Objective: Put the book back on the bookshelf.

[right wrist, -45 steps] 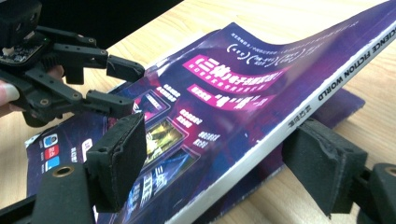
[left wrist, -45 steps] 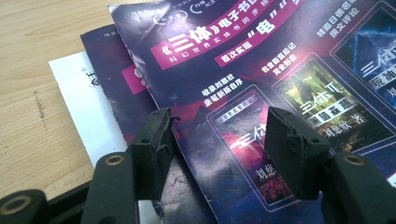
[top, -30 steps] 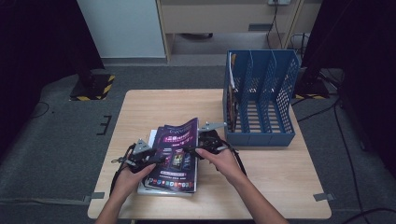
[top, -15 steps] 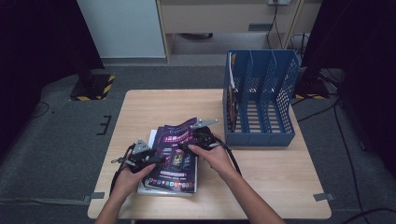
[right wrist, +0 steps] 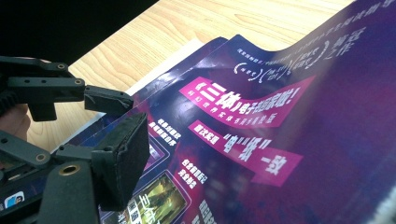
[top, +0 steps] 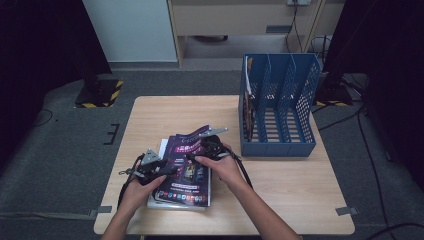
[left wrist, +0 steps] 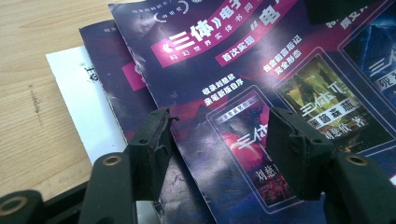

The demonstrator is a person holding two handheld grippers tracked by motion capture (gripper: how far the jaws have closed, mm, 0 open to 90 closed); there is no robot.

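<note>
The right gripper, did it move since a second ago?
Yes. In the high view the right gripper has slid left over the purple magazine, away from the blue file rack, closer to the left gripper.

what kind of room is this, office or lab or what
Probably an office-type room set up for recording. A small wooden table stands on grey carpet, with a blue file rack and a stack of magazines on it. Cables and dark stands ring the table.

The purple magazine [right wrist: 261, 140] blurs and hides one right hand-held gripper [right wrist: 154, 154] jaw.
</note>
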